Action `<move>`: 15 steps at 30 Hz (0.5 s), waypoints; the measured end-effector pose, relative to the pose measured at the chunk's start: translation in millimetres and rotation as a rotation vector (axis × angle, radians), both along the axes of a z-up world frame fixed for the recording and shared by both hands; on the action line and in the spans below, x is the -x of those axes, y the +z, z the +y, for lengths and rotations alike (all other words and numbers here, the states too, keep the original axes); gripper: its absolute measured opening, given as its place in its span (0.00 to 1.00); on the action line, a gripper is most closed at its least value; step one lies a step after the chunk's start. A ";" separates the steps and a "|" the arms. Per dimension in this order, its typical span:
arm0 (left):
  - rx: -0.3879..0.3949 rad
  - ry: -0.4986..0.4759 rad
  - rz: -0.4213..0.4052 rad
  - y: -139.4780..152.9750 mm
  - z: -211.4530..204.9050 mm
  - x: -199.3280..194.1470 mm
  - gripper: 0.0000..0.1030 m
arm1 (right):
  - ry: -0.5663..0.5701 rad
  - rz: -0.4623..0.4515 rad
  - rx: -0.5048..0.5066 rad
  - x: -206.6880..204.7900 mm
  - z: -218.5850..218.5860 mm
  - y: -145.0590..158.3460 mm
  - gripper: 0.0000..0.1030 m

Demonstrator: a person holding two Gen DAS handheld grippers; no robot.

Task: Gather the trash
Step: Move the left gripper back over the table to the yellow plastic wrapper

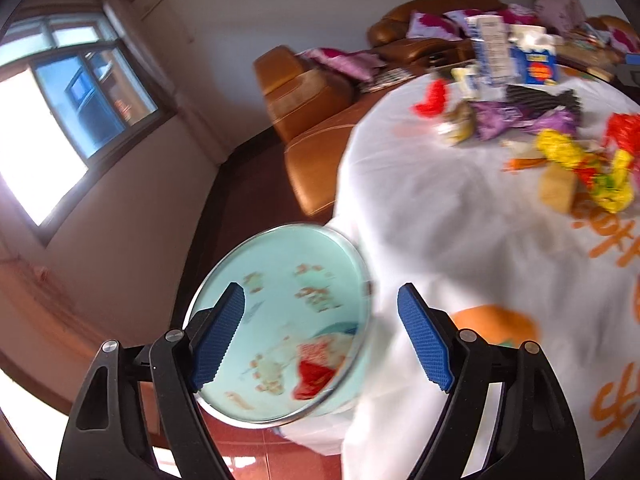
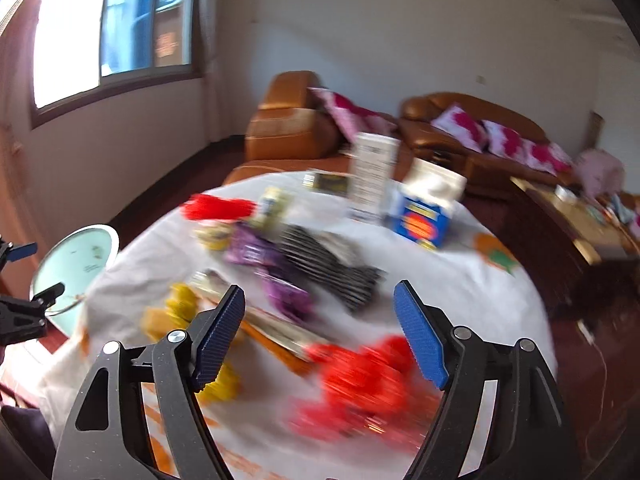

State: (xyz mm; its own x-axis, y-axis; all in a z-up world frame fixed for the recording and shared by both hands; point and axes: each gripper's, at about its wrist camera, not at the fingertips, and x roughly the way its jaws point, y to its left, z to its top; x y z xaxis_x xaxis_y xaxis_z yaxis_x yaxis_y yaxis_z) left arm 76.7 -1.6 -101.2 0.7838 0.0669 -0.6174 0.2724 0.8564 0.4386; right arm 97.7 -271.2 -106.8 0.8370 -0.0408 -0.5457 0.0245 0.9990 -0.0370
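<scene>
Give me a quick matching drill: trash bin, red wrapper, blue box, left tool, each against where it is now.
Things:
1 trash bin
2 red wrapper
3 blue box
4 left tool

Places:
A far side of the table
B open over the bin
C beside the table's edge, on the floor
D near edge, under the right tool

Pairs: 1-C, 2-D, 3-A, 4-B

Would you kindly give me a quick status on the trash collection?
Left gripper, right gripper: both open, empty. Bin beside table, some trash inside. Wrappers on table. Nothing in the way.
</scene>
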 end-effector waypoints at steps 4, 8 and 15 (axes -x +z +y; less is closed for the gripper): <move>0.005 -0.081 -0.006 2.3 -40.2 4.1 0.75 | -0.099 0.012 -0.032 25.8 -41.7 -15.0 0.75; 0.014 -0.135 -0.023 9.1 -76.1 3.3 0.75 | -0.137 0.025 -0.055 40.4 -67.4 -27.1 0.75; 0.045 -0.174 -0.012 15.7 -112.0 -7.5 0.76 | -0.179 0.023 -0.090 56.1 -91.7 -41.3 0.78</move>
State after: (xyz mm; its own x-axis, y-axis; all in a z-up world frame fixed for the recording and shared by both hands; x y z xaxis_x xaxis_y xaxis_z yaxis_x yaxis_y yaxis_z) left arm 84.2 -113.7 -85.5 0.7885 -0.0977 -0.6072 0.4131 0.8156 0.4052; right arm 41.6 -362.9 -148.1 0.8083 -0.1382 -0.5723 0.2024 0.9781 0.0496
